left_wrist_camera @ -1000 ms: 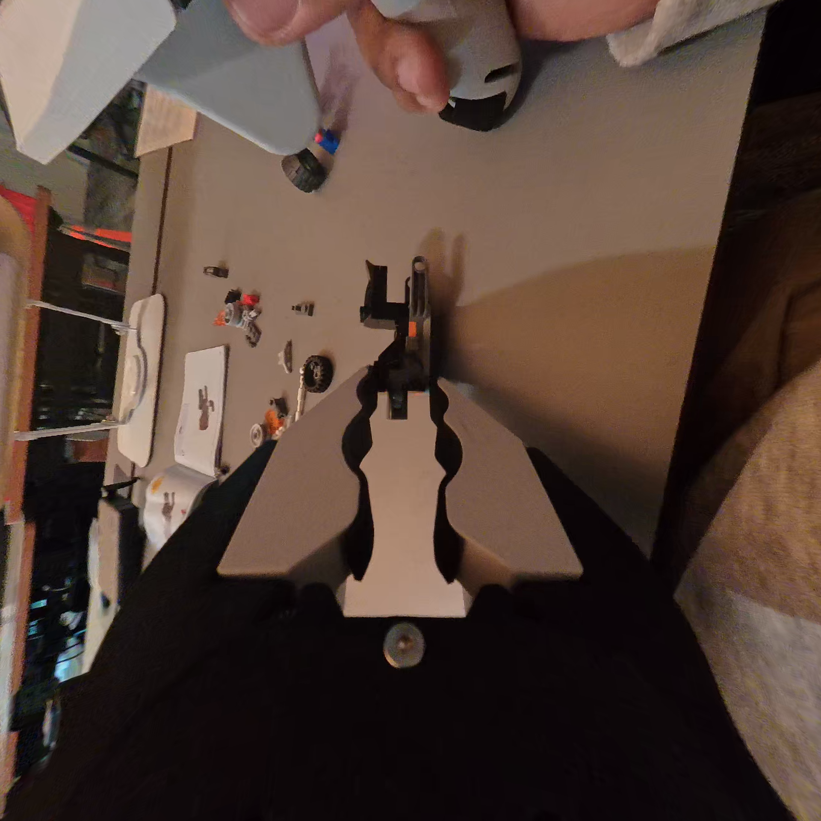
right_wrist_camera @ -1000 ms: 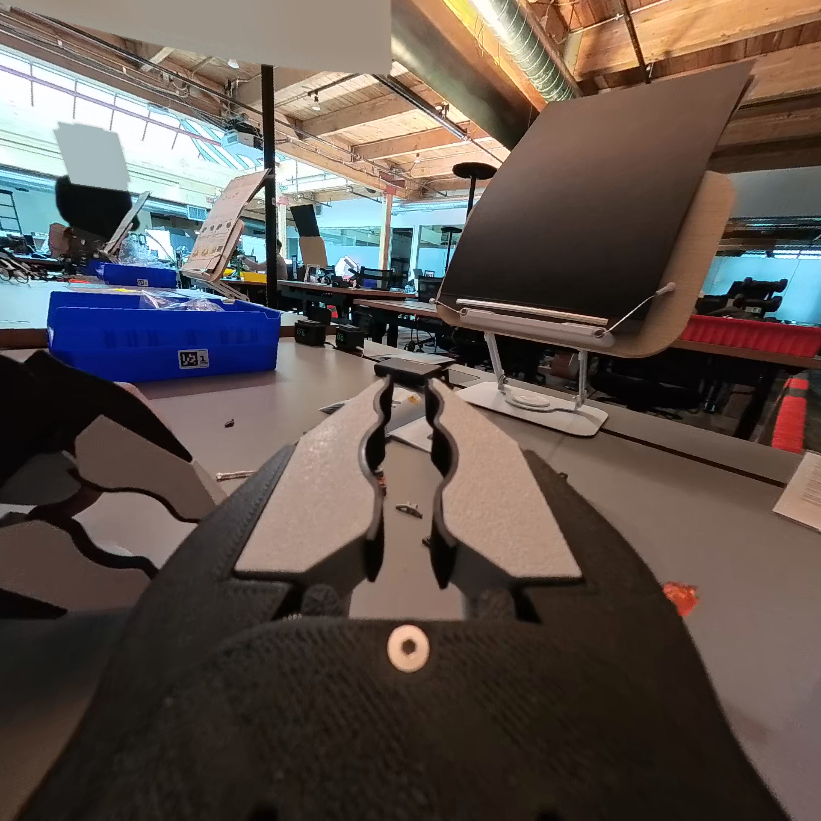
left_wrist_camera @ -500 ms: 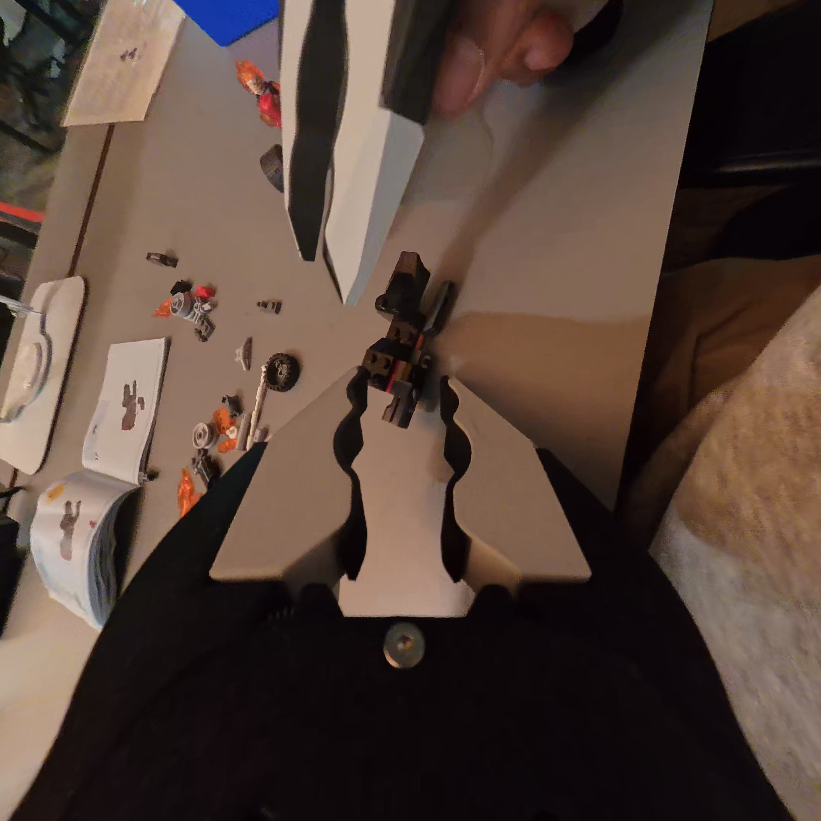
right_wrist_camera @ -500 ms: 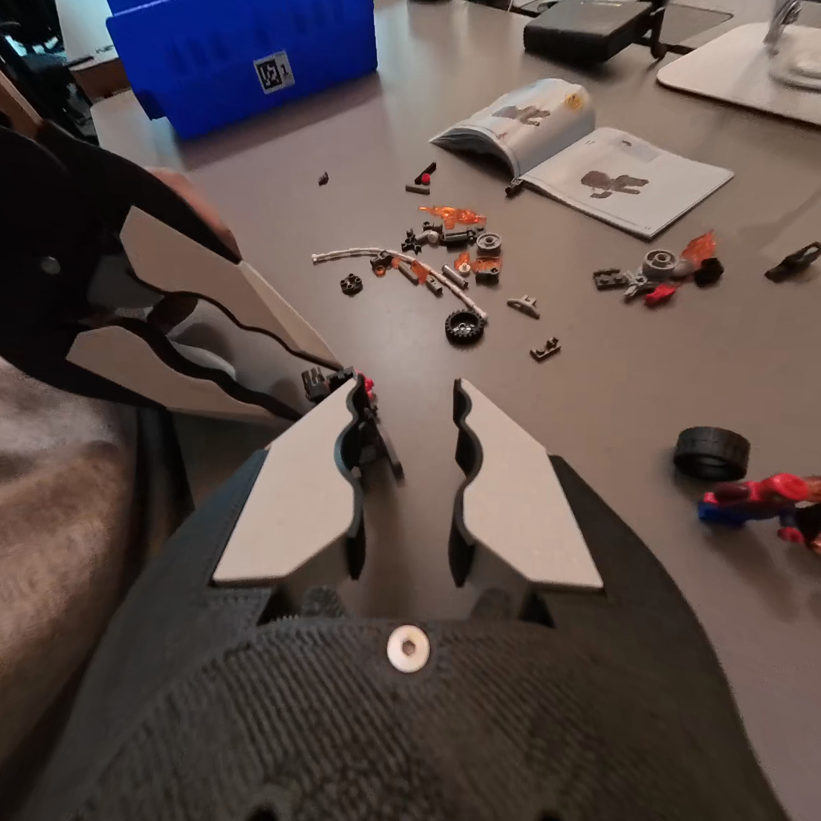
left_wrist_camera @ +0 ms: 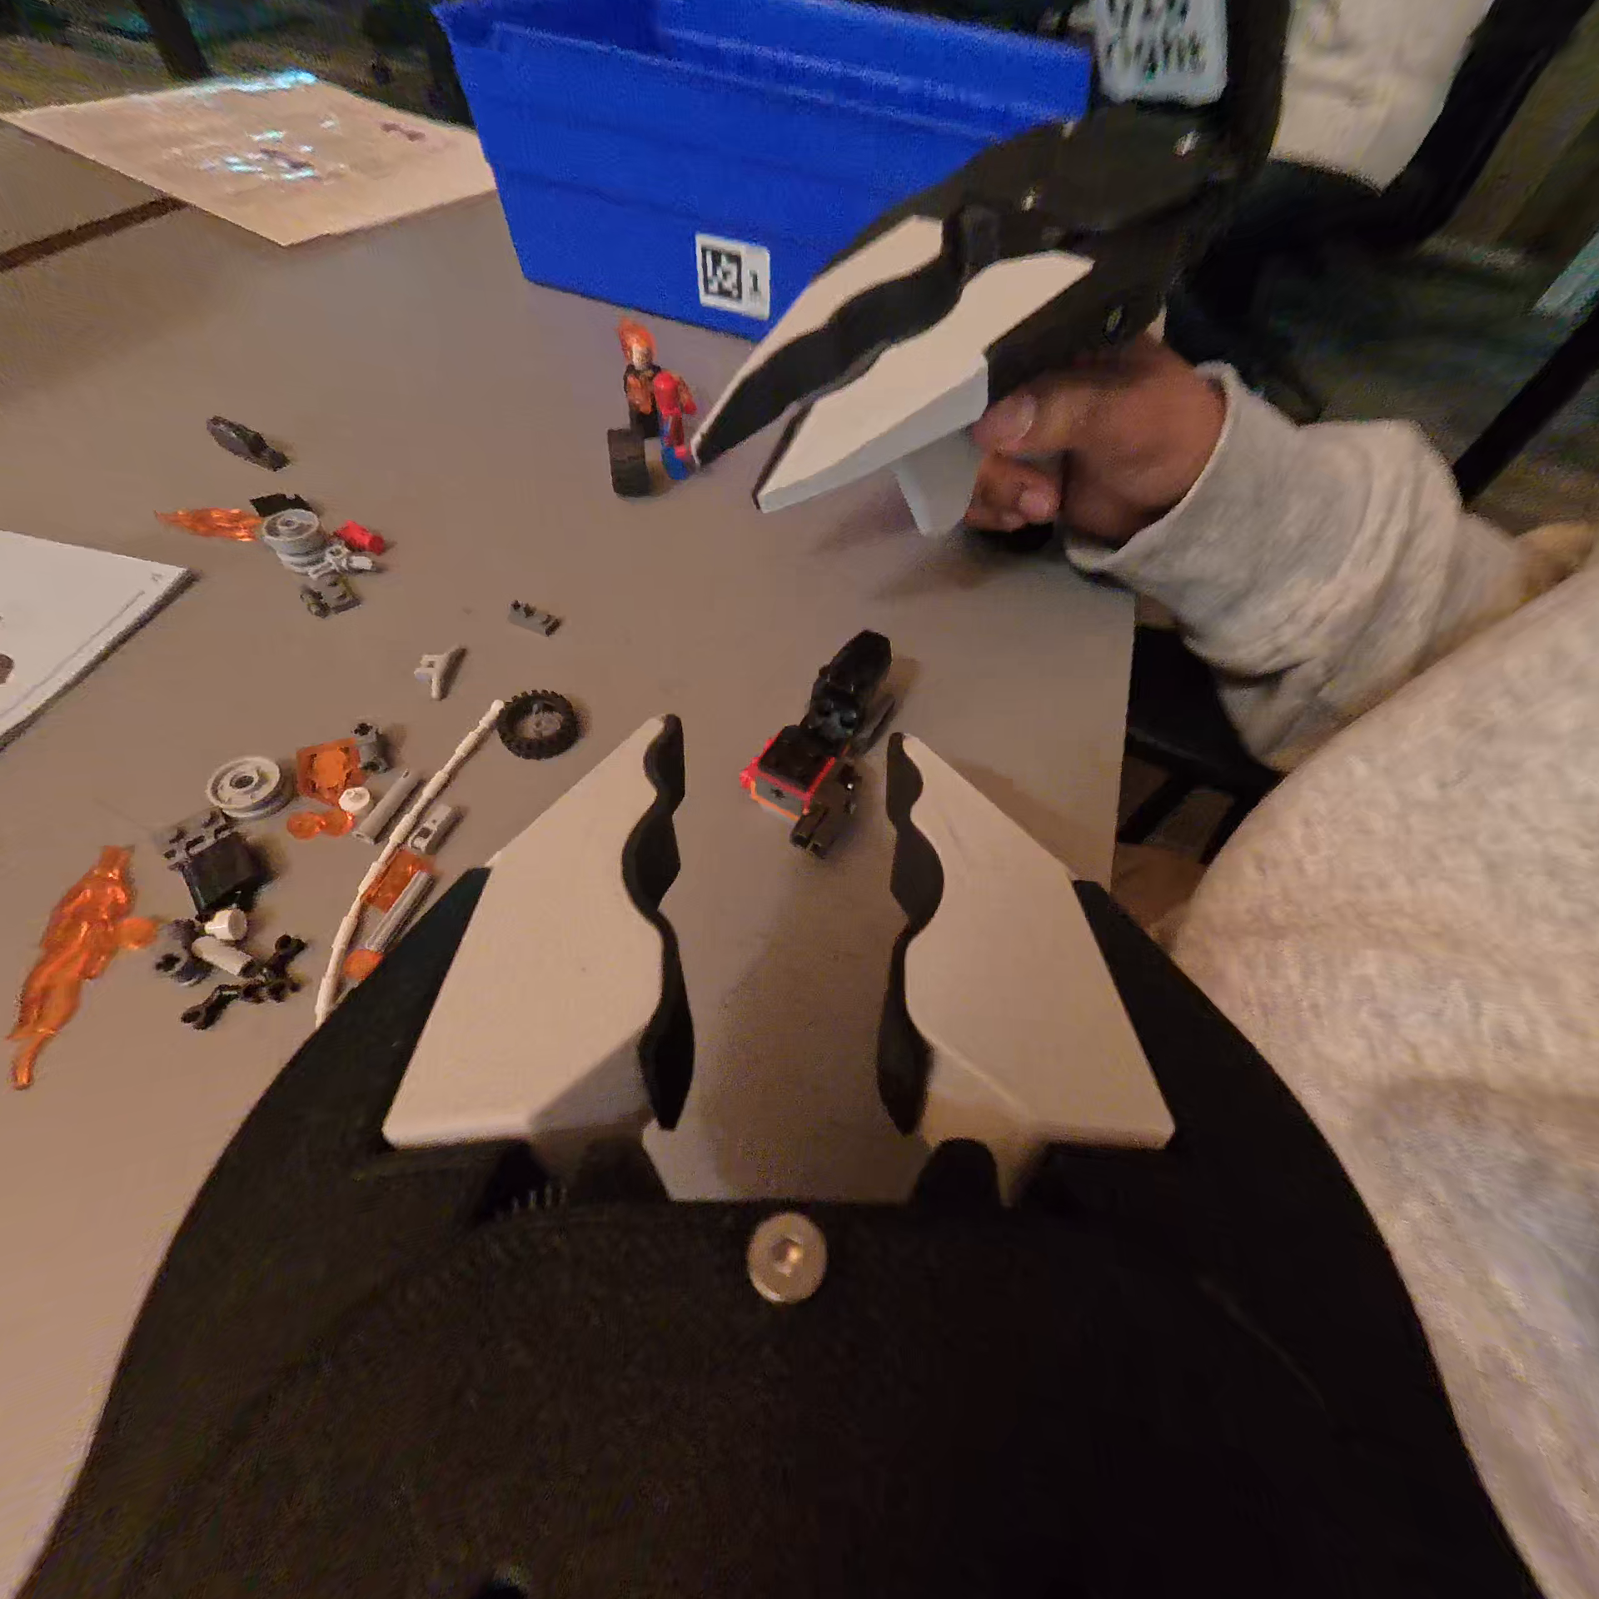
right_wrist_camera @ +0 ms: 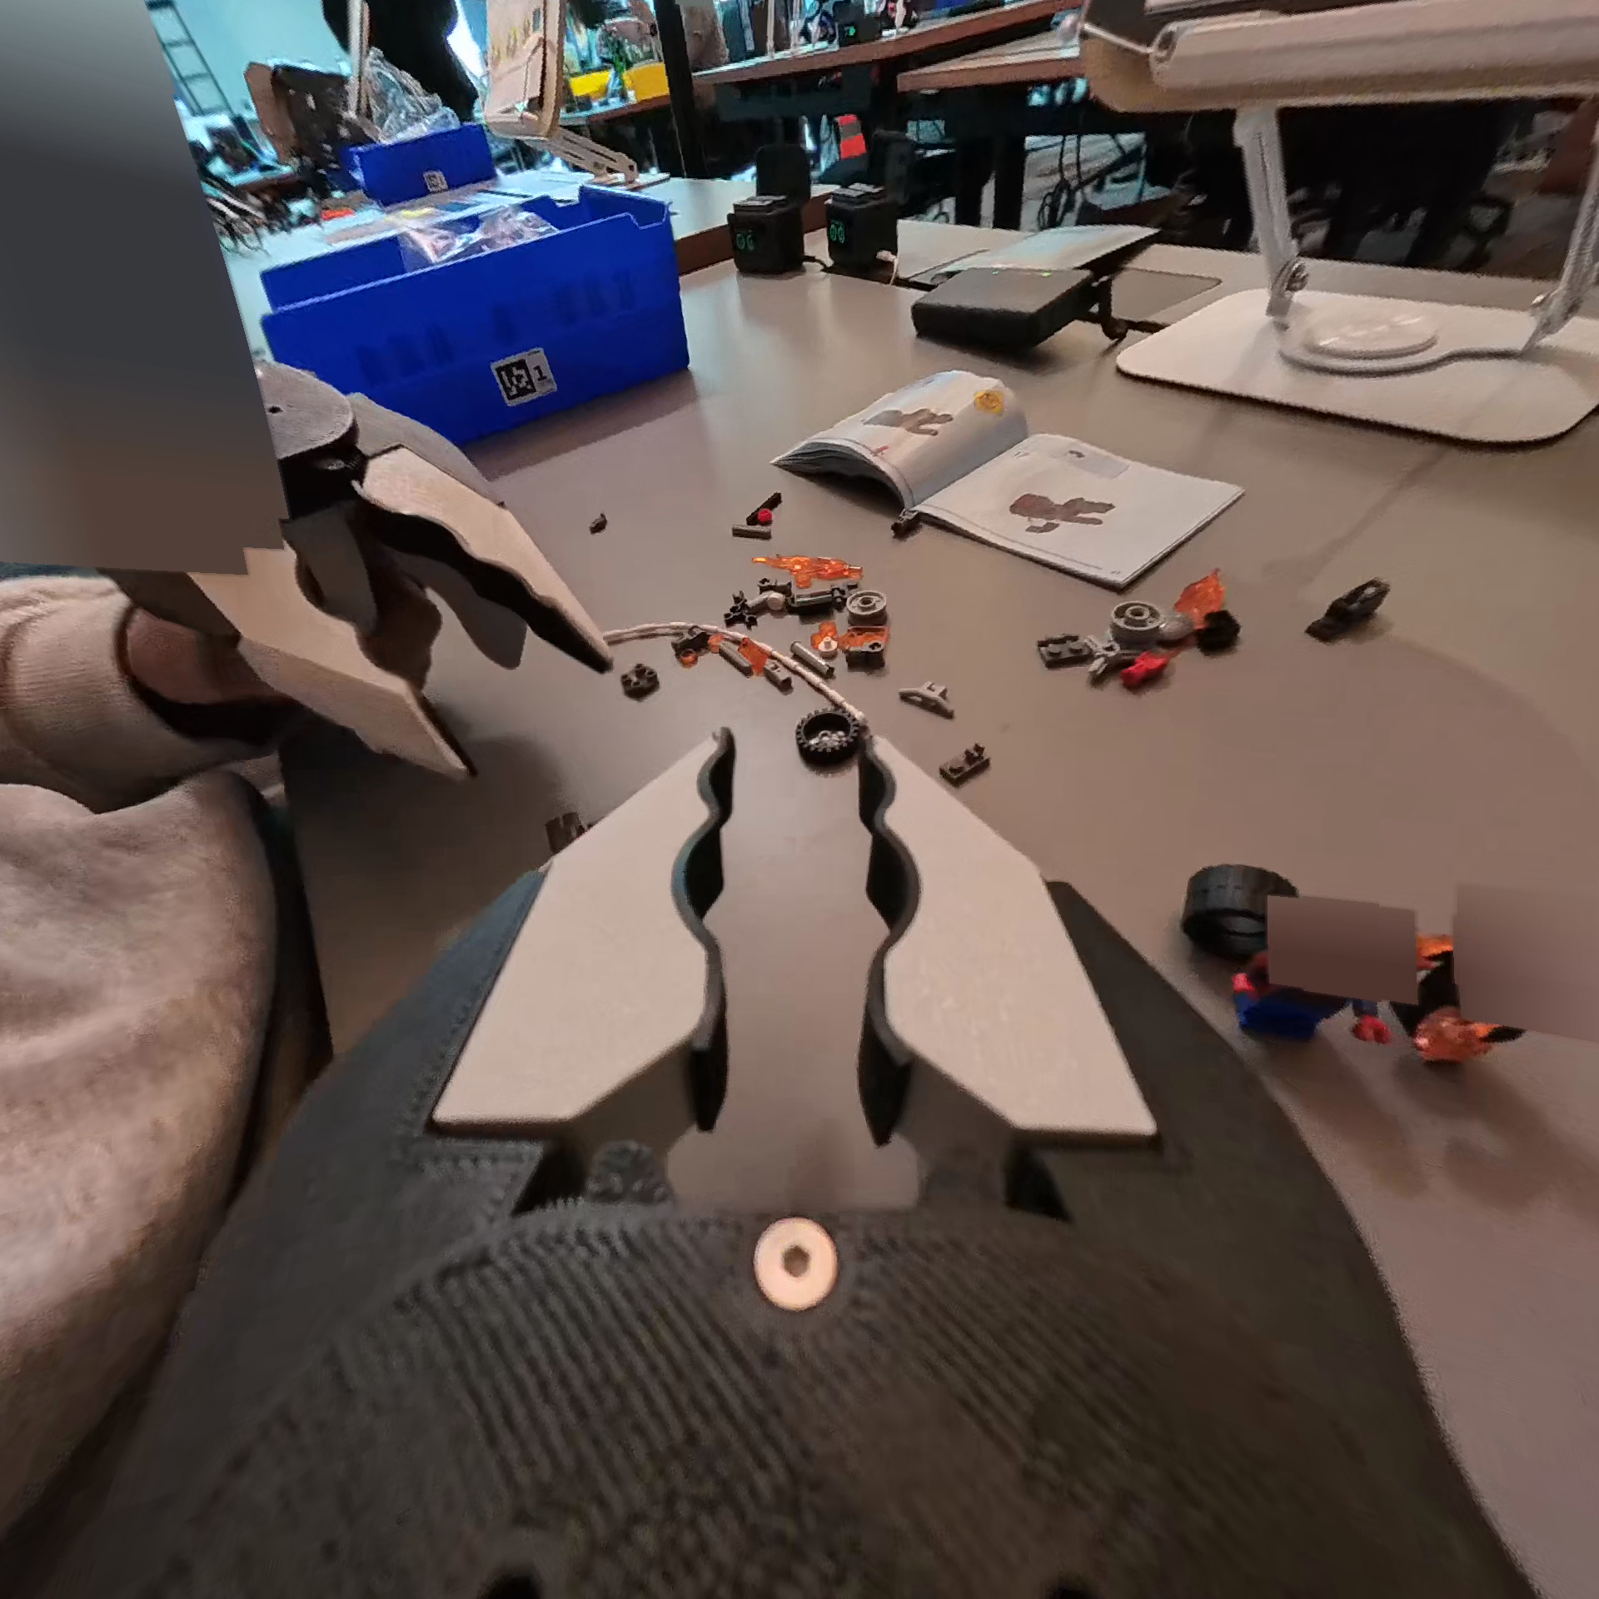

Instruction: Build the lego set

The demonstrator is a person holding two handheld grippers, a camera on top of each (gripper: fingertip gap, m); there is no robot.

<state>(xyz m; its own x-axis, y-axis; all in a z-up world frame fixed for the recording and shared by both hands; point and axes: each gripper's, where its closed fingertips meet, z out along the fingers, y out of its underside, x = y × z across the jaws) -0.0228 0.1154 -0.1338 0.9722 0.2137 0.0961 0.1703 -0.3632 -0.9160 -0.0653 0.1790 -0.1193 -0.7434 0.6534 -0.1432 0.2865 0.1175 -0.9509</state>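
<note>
While the half-built black assembly (left_wrist_camera: 818, 753) lies free on the table (left_wrist_camera: 606, 346), close to the near edge by the person's lap, neither tool holds anything. The left gripper (left_wrist_camera: 783, 735) hangs just behind the assembly with its fingers spread wide and empty. The right gripper (right_wrist_camera: 792, 748) is likewise parted and empty, its tips pointing at the small spoked wheel (right_wrist_camera: 829, 735) toward the table's middle. Loose parts (left_wrist_camera: 234, 831) are scattered farther toward the left edge; the open booklet (right_wrist_camera: 1021, 484) and the blue bin (right_wrist_camera: 484, 320) sit nearer the far edge. The step looks like fetching the next piece. Done well, that means closing squarely across the wheel's tread and bringing it over while the left tool clamps the assembly's body.
</note>
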